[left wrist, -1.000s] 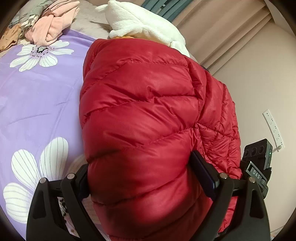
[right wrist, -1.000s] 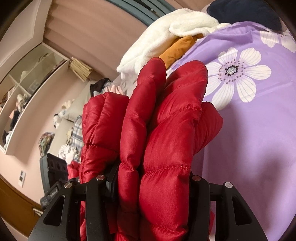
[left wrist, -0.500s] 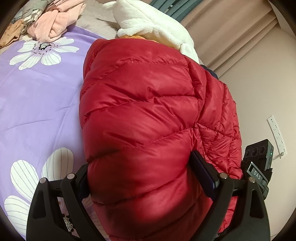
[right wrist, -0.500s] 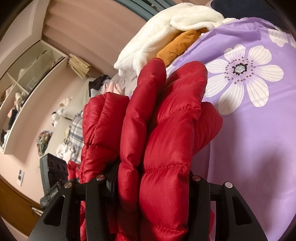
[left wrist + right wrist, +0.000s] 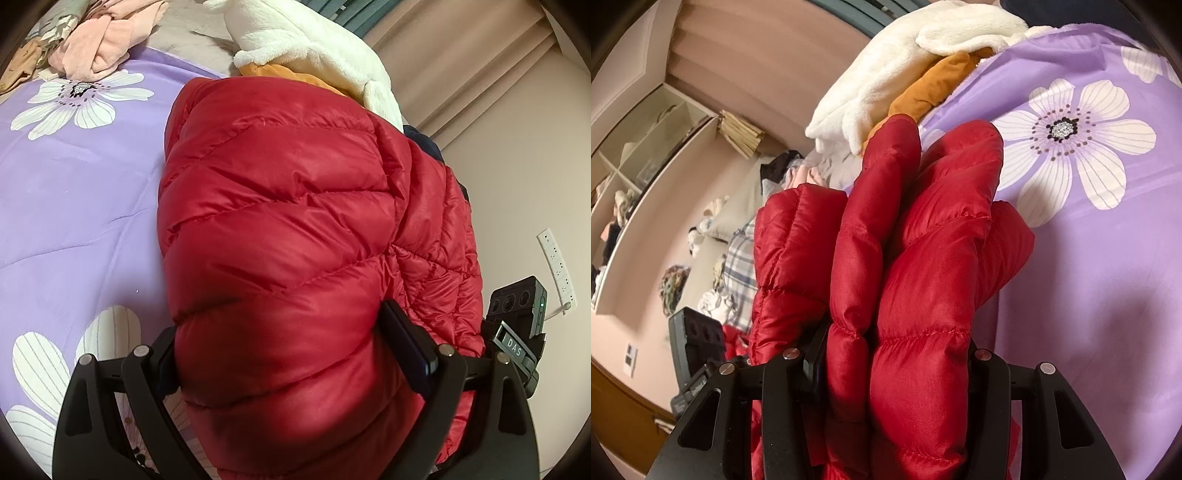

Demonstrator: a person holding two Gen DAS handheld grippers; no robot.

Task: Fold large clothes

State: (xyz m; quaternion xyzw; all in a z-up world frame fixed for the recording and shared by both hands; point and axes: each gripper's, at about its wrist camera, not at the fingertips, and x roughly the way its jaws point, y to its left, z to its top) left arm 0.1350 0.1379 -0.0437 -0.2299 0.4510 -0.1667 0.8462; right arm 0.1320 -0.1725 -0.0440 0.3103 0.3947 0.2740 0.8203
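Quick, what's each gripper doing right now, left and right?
Left gripper: closed on the red puffer jacket.
Right gripper: closed on a bunched fold of the same jacket.

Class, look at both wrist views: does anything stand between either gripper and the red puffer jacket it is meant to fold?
Nothing visible does. The left gripper is shut on the red puffer jacket, and the right gripper pinches several bunched layers of it. The white fleece lies beyond the jacket on the purple floral sheet, not in between.
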